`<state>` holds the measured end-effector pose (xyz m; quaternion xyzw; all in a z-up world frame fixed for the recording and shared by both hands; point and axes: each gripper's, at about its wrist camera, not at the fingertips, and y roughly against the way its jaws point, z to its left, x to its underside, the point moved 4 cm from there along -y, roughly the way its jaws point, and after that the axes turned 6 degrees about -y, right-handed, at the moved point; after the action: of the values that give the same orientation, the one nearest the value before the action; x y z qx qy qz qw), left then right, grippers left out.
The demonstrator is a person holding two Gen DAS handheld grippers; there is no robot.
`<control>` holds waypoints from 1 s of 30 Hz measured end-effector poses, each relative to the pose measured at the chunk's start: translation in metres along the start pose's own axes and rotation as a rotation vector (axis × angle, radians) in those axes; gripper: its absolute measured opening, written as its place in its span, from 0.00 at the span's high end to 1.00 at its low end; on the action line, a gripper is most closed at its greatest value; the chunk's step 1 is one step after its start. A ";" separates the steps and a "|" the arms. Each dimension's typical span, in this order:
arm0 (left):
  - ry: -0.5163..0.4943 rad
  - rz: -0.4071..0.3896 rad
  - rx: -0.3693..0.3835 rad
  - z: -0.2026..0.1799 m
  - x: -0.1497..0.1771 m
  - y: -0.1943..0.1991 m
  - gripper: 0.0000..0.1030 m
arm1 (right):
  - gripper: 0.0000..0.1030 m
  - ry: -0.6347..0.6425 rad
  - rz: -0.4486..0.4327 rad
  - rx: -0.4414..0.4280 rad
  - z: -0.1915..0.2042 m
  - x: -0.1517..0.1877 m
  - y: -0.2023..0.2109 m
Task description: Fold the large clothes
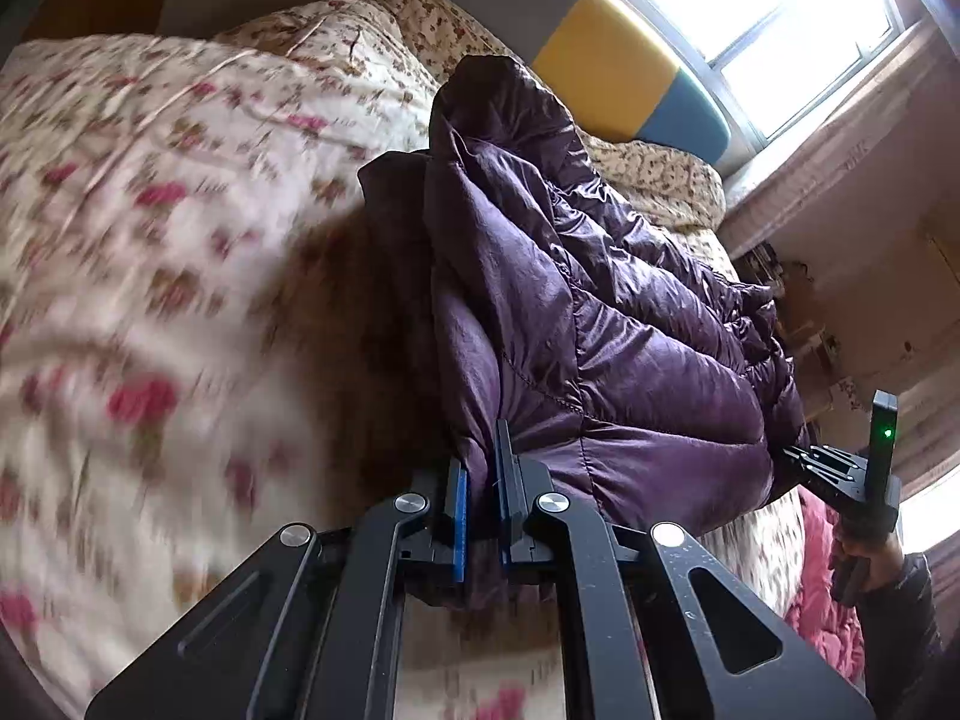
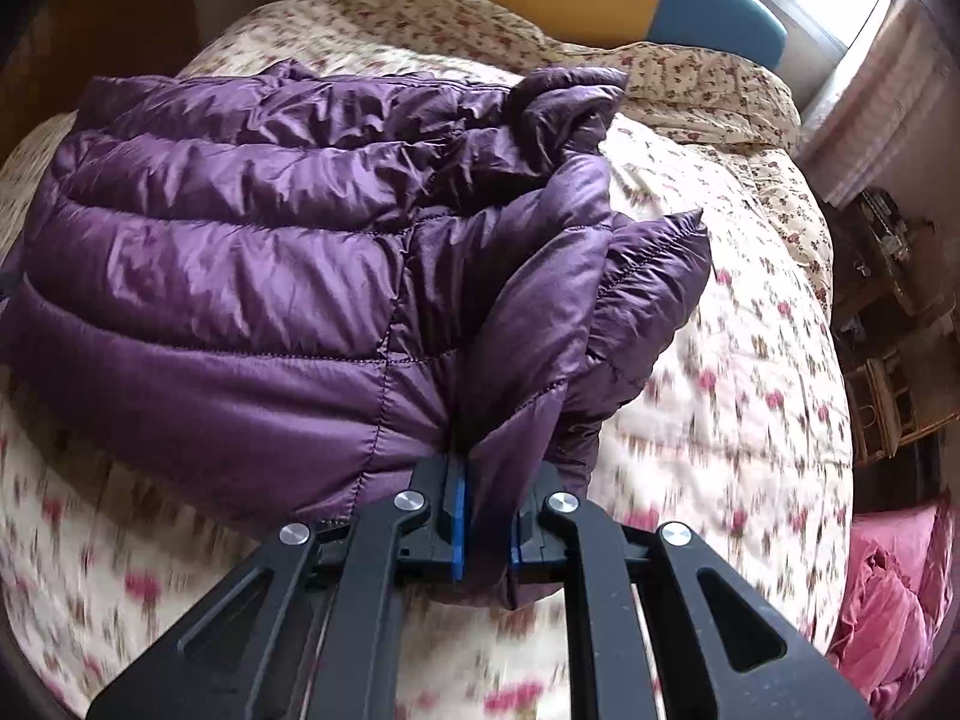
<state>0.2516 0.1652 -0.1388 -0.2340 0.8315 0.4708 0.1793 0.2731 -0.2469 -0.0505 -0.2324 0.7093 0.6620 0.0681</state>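
Note:
A purple quilted down jacket [image 1: 600,324] hangs bunched above a floral bedspread [image 1: 150,240]. My left gripper [image 1: 483,510] is shut on one corner of its hem, fabric pinched between the blue pads. My right gripper [image 2: 486,516] is shut on another part of the jacket [image 2: 270,276], where several layers bunch between the pads. The right gripper also shows at the right edge of the left wrist view [image 1: 840,468], holding the jacket's far end. The bedspread [image 2: 720,390] is blurred beneath.
A headboard with yellow [image 1: 606,60] and blue panels stands at the far end of the bed below a bright window [image 1: 780,18]. A pink quilt [image 2: 888,600] lies at the right. Cluttered wooden shelves [image 2: 894,324] stand beside the bed.

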 end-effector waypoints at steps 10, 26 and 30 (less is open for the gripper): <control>0.003 0.024 0.016 -0.014 0.101 0.071 0.93 | 0.92 0.059 0.043 -0.026 0.030 0.113 0.060; 0.000 -0.042 -0.046 -0.028 0.137 0.127 0.34 | 0.45 0.086 -0.025 0.135 0.046 0.168 0.095; 0.019 -0.107 -0.029 -0.027 0.113 0.142 0.34 | 0.32 0.064 -0.047 0.123 0.039 0.151 0.110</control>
<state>0.0767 0.1802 -0.0845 -0.2852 0.8125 0.4704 0.1931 0.0853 -0.2439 -0.0159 -0.2654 0.7448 0.6076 0.0749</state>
